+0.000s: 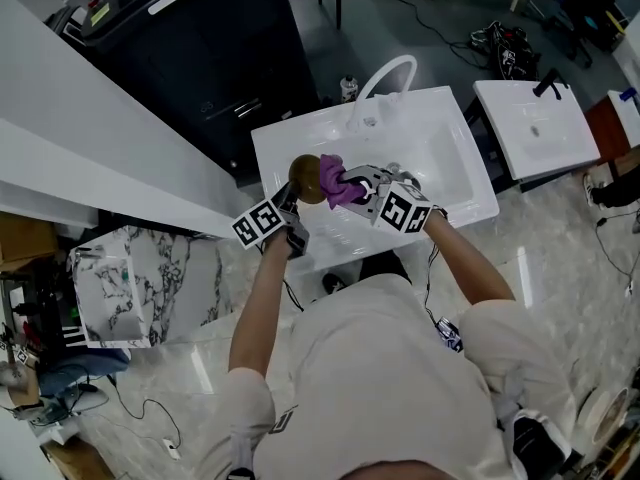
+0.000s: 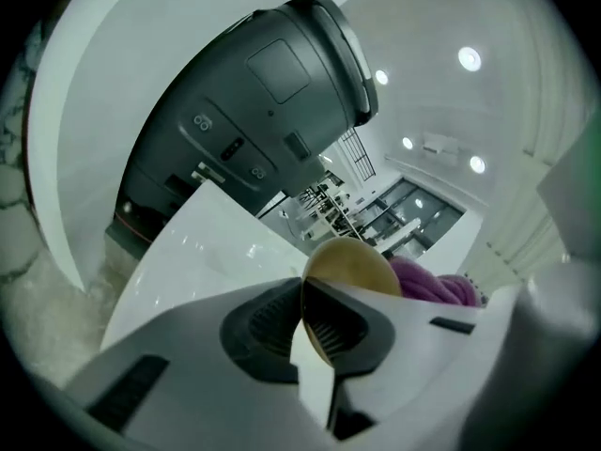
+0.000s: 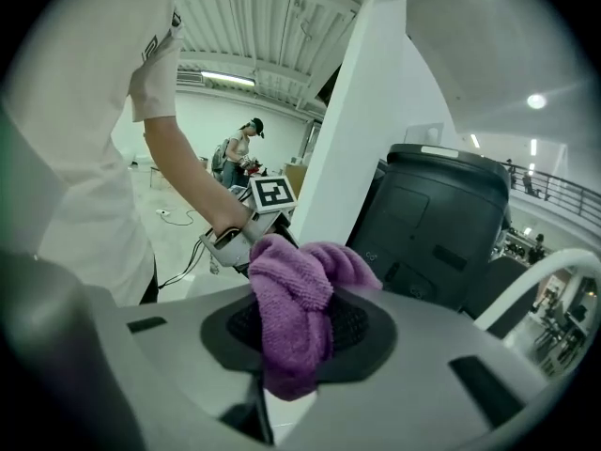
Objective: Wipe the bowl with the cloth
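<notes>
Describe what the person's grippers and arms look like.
The left gripper and right gripper are light grey, with dark ribbed pads in the jaws. Each carries a cube of black-and-white square markers. The person wears a pale short-sleeved shirt.

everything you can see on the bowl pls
The bowl is small, round and tan-brown with a matte, wood-like look, and no marks or chips show. It is held up off the white sink, tipped on edge rather than upright. The left gripper has its jaws closed on the rim. The purple cloth, clamped in the right gripper, presses against the bowl's right side. Whether its inside is wet or dirty cannot be seen.
</notes>
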The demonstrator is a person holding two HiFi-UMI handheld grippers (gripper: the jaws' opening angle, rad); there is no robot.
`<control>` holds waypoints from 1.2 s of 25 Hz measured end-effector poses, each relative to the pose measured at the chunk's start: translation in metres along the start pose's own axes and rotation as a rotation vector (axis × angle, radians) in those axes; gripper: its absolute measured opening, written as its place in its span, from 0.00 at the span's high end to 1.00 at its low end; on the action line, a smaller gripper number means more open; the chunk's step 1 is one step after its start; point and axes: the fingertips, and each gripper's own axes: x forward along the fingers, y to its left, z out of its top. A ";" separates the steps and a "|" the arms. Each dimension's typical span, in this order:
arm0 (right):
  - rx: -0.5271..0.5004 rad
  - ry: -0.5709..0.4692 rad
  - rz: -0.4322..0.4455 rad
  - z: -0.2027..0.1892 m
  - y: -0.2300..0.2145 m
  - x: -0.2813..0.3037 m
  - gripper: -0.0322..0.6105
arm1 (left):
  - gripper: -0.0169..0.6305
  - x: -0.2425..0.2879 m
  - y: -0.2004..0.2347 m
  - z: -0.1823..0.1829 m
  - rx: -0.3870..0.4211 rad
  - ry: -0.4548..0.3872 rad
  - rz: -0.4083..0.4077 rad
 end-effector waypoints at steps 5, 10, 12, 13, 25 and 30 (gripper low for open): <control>-0.017 0.171 -0.003 -0.024 0.006 0.026 0.81 | 0.95 0.000 -0.012 0.005 0.260 -0.056 0.139; -0.132 0.310 0.011 -0.039 0.016 0.051 0.81 | 0.94 0.001 -0.048 0.006 0.586 -0.053 0.187; -0.200 0.349 0.013 -0.043 0.017 0.061 0.81 | 0.94 0.002 -0.061 0.002 0.684 -0.031 0.182; -0.236 0.368 0.007 -0.046 0.016 0.064 0.81 | 0.94 0.003 -0.064 0.001 0.717 -0.021 0.185; -0.619 0.587 -0.267 -0.067 -0.024 0.056 0.81 | 0.94 0.007 -0.062 -0.015 0.877 0.072 0.225; -0.500 0.626 -0.280 -0.076 -0.026 0.047 0.81 | 0.94 0.008 -0.062 -0.001 0.882 0.028 0.234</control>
